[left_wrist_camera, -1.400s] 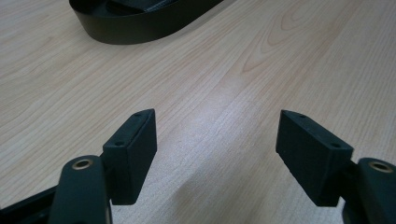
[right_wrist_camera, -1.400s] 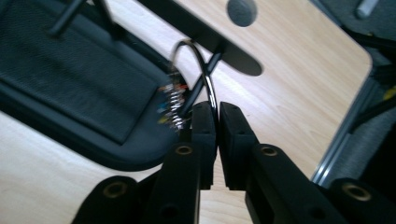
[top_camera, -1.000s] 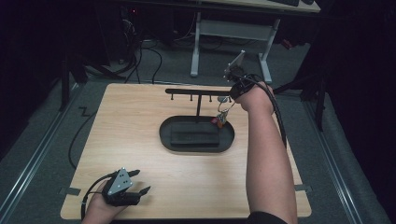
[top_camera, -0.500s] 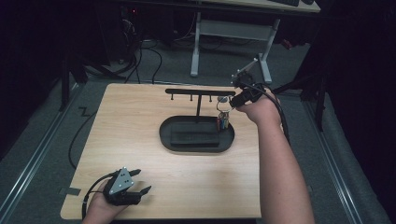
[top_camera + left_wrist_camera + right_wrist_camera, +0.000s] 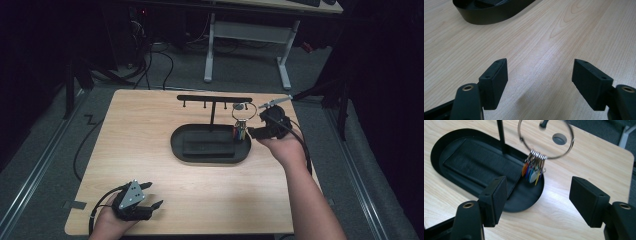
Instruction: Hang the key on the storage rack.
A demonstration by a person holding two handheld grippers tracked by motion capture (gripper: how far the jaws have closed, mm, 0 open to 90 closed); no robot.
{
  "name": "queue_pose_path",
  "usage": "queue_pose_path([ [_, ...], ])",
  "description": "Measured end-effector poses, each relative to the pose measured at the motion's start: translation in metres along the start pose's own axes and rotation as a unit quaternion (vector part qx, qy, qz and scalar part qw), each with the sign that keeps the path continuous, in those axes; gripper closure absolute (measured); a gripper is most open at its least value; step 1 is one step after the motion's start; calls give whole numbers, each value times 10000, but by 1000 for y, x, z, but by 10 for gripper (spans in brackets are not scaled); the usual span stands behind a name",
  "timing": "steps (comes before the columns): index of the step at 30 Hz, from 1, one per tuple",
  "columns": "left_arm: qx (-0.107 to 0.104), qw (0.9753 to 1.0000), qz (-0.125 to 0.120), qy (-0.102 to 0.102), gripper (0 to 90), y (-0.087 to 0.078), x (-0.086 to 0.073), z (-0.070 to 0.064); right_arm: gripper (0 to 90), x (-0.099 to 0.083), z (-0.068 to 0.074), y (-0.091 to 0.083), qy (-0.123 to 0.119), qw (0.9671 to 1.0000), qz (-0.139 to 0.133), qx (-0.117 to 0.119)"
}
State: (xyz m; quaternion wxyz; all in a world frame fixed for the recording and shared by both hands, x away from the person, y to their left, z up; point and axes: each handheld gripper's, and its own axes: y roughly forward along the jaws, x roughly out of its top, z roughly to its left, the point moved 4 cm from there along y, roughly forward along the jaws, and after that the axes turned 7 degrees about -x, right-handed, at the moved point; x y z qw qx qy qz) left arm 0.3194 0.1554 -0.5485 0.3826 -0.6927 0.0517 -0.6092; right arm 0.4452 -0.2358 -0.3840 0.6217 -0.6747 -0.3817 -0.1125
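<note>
A metal key ring [image 5: 244, 112] with several coloured tags [image 5: 533, 171] hangs from the right-most peg of a black rack [image 5: 215, 98]. The rack stands in a black oval tray [image 5: 176, 142]. The tags dangle over the tray's right end [image 5: 524, 206]. My right gripper [image 5: 254, 132] is open just right of the tags, pointing at them without touching. In the right gripper view its jaws [image 5: 539, 186] are wide apart, with the ring beyond them. My left gripper [image 5: 152, 195] rests open and empty near the table's front left, over bare wood [image 5: 540, 65].
A flat black pad [image 5: 479, 162] lies inside the tray. The tray's rim [image 5: 491, 17] shows far ahead in the left gripper view. A round hole [image 5: 559, 138] sits in the tabletop behind the ring. Desk legs and cables stand on the floor beyond the table's far edge.
My right gripper has drawn back from the rack toward the near right and now stands open. The key ring stays hanging on the peg. The left gripper has not moved.
</note>
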Motion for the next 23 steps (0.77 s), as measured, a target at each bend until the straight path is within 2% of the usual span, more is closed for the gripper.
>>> queue_pose_path([
  [7,-15,10000,56,25,294,2,0,-1,290,-53,11,4,269,9978,-597,126],
  [11,-20,10000,76,39,294,3,-1,-3,273,-91,20,11,366,9956,-866,59],
  [13,-31,9999,97,47,294,4,-1,-4,269,-118,28,19,428,9949,-911,68],
  [19,-45,9999,112,31,294,5,-2,-4,250,-181,51,35,686,9925,-999,170],
  [22,-62,9999,114,-9,294,5,-2,-5,248,-195,57,34,606,9926,-1051,93],
  [23,-64,9999,110,-14,294,5,-2,-5,248,-197,58,29,692,9912,-1126,124],
])
